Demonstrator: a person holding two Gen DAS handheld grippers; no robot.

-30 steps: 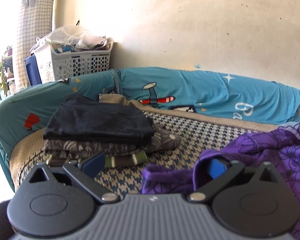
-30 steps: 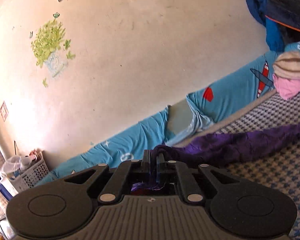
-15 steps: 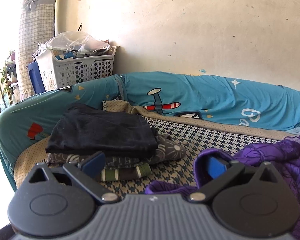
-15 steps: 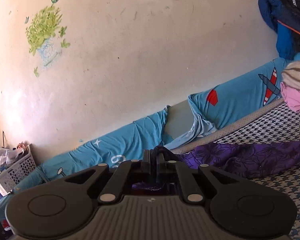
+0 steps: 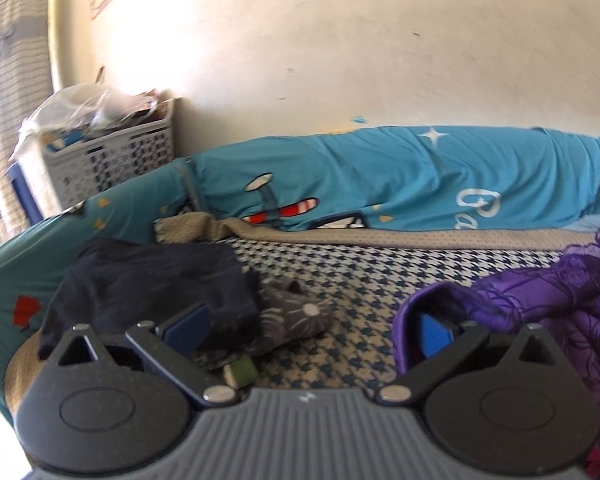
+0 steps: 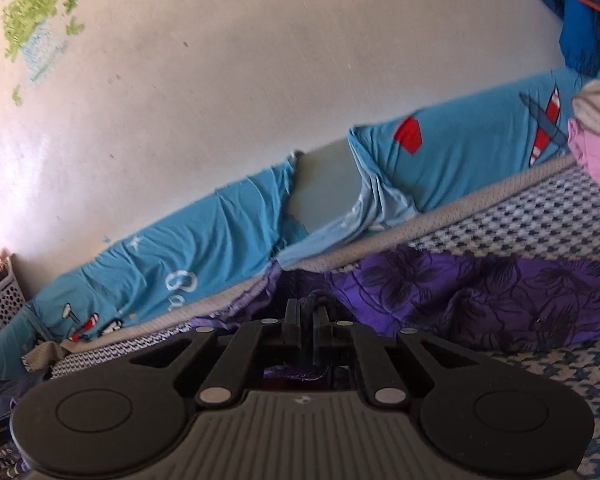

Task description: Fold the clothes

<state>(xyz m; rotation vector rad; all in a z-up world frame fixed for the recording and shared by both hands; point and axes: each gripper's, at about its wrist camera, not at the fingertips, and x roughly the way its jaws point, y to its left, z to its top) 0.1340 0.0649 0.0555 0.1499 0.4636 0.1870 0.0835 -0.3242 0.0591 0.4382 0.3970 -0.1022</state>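
A purple flowered garment (image 5: 560,300) lies on the checked bedcover (image 5: 364,280), and one fold of it wraps the right finger of my left gripper (image 5: 310,328). That gripper is open, its blue pads (image 5: 184,324) wide apart with only bedcover between them. To its left sits a stack of folded clothes (image 5: 152,280), dark blue on top and grey patterned beneath. In the right wrist view my right gripper (image 6: 306,312) is shut on an edge of the purple garment (image 6: 480,296), which stretches away to the right across the bed.
Blue printed cushions (image 5: 380,176) line the wall behind the bed. A white laundry basket (image 5: 108,160) full of things stands at the far left. A pink and beige bundle of clothes (image 6: 596,136) rests at the bed's right end, and dark blue clothing (image 6: 580,20) hangs above it.
My right gripper has sunk toward the bed with the purple edge still in it, so the garment lies lower and flatter. The left gripper has slid sideways and rolled a little, staying open.
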